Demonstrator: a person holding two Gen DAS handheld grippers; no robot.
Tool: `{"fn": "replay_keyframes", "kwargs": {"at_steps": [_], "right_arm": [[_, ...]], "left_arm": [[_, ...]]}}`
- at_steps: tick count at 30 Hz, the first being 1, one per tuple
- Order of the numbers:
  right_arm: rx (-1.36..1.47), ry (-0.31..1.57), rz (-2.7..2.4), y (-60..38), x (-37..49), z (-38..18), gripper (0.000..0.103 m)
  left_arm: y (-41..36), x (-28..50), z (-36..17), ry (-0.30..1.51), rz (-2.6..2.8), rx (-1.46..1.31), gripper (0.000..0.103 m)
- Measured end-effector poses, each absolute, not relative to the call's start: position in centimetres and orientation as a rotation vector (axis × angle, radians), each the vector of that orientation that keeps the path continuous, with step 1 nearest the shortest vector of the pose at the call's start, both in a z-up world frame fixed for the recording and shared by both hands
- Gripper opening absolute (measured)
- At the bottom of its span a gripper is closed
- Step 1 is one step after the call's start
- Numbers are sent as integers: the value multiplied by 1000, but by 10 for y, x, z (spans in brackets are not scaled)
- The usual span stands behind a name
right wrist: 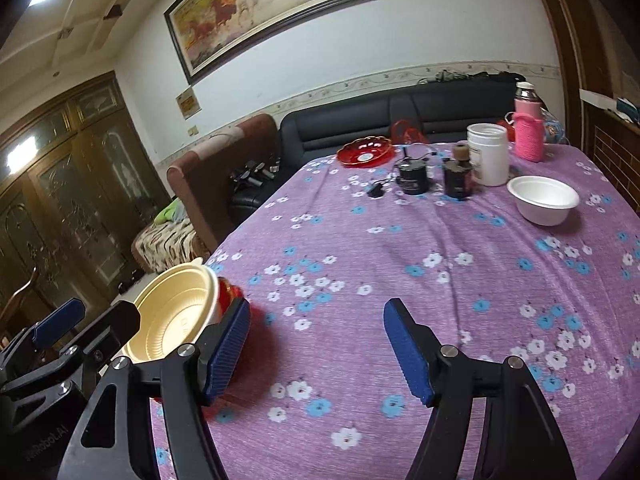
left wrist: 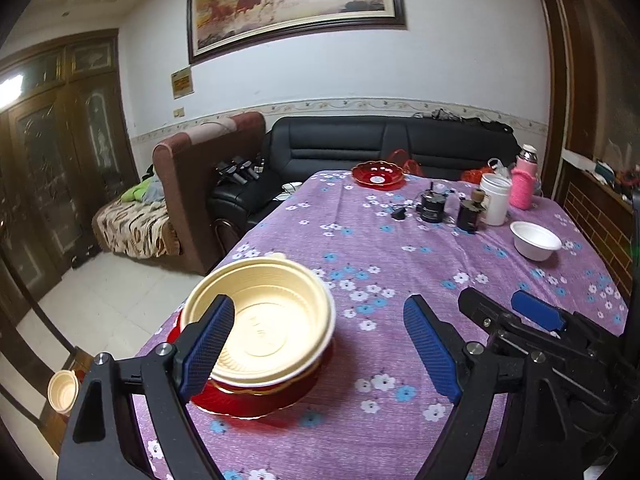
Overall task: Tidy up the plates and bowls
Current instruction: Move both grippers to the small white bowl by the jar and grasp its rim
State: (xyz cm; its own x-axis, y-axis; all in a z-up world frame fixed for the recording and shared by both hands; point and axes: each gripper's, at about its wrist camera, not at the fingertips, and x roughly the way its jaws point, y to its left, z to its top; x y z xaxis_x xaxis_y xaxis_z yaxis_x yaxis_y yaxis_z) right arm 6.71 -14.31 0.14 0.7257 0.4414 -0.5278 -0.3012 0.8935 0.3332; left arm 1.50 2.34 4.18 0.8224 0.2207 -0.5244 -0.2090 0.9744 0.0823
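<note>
while a cream bowl (left wrist: 260,320) is already stacked on a red plate (left wrist: 256,396), a white bowl (right wrist: 542,199) and a second red plate (right wrist: 364,151) are left apart on the table (right wrist: 400,248), and nothing is held by either hand-held gripper, left (left wrist: 320,344) spread wide, right (right wrist: 316,352) spread wide too.

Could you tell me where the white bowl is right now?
The white bowl stands alone at the table's far right in both views, just in front of the white jar.

Looks like a home living room to us. We see a black leather sofa (left wrist: 384,140) along the far wall, a brown armchair (left wrist: 192,184) left of it, and a framed horse painting (left wrist: 292,0) above. Dark wooden doors (left wrist: 60,140) with glass panels on the far left. Near us, a table under a purple flowered cloth (right wrist: 400,280), with a pink-sleeved flask (right wrist: 528,128) far right.
</note>
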Motion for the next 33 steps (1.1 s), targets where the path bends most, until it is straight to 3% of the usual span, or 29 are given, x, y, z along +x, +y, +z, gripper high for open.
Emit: {"fn": "replay_keyframes", "kwargs": {"at_steps": [19,33], "right_arm": [[351,651,274,-241,81,-15,76],[415,706,202,-277,111,-41,76]], "left_arm": [[-52,49,23,632,140,166,86],[-68,89,-6,729,98,181,86]]}}
